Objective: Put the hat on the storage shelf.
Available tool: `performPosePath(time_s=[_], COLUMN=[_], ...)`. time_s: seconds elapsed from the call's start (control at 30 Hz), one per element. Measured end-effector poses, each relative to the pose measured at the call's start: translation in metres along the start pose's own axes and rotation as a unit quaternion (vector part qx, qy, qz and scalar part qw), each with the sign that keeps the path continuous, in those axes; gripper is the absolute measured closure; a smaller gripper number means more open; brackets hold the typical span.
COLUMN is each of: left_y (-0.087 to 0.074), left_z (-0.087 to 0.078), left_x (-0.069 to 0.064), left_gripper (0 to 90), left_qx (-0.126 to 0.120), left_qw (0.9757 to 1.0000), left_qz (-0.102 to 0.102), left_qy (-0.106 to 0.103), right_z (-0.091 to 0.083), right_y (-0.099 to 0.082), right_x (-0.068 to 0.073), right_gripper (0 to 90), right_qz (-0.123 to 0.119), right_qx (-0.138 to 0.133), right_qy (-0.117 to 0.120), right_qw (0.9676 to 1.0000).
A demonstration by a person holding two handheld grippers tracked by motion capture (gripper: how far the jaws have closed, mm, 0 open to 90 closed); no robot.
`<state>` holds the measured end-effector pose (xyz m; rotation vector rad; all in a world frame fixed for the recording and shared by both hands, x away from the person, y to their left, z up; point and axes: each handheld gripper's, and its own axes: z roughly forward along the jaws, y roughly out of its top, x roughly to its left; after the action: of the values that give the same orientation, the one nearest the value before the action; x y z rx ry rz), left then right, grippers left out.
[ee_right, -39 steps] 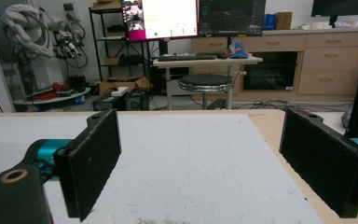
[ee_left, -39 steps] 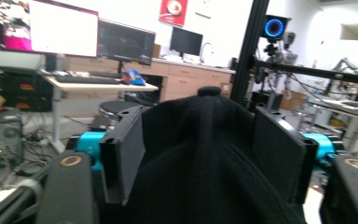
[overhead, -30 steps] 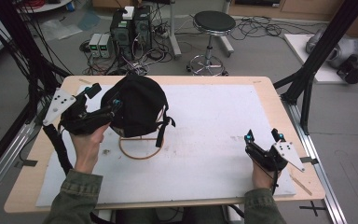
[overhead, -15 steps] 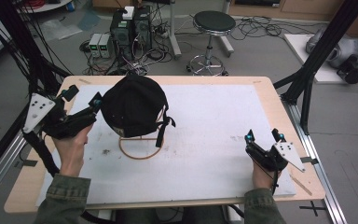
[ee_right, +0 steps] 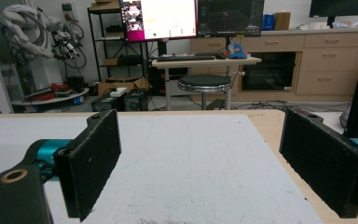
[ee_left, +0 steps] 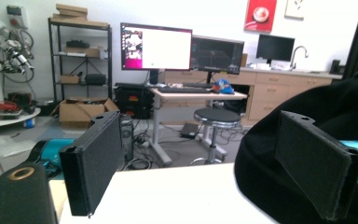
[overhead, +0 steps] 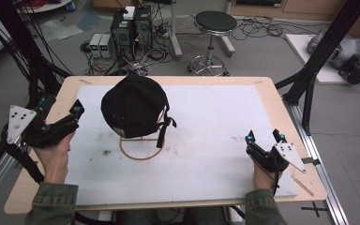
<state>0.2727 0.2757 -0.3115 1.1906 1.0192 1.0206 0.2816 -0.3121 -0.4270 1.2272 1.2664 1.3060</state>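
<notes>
Black cap [overhead: 133, 105], seemingly white mat [overhead: 206, 136]

In the left gripper view, the black cap [ee_left: 307, 154] is running off the right edge of the frame, and we are seeing only its blurred side. The gripper's right jaw is covering part of it. In the high view, the cap [overhead: 133, 105] is hiding most of the wire stand [overhead: 140, 152] under it, leaving its base ring showing. At the bottom edge, both forearms are being cut off. Small dark marks on the white mat [overhead: 215, 140] are too tiny to identify.
</notes>
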Motion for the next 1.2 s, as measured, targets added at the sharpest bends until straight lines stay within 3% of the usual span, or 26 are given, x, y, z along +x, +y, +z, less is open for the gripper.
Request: performPosePath(time_s=[0.2,0.5,0.77,0.9,1.1,1.2], left_y=[-0.014,-0.044,-0.070,-0.082,-0.097,-0.103], left_z=[-0.009,-0.023,-0.034,-0.036,-0.039,-0.041], left_x=[0.006,0.015,0.020,0.021,0.015,0.014], left_gripper=[16.4,17.6,18.8,18.6,20.4,20.0], left_qx=[0.003,-0.004,-0.004,-0.005,-0.007,-0.004], left_qw=[0.9993,0.9975,0.9952,0.9946,0.9935,0.9931], left_qz=[0.021,0.016,0.029,0.025,0.055,0.058], left_qy=[0.031,0.069,0.094,0.101,0.099,0.102], right_z=[0.000,-0.001,-0.003,-0.003,-0.004,-0.004], right_y=[0.000,0.000,0.000,-0.001,-0.002,-0.003], right_x=[0.000,-0.002,-0.003,-0.003,-0.004,-0.006], right_gripper=[11.8,11.8,11.8,11.8,11.7,11.7], right_qz=[0.000,0.013,0.018,0.014,0.027,0.031], right_qx=[0.000,0.000,0.001,0.003,0.005,0.003], right_qy=[-0.001,0.000,-0.003,-0.001,-0.003,-0.006], right_qw=[1.0000,0.9999,0.9998,0.9999,0.9996,0.9995])
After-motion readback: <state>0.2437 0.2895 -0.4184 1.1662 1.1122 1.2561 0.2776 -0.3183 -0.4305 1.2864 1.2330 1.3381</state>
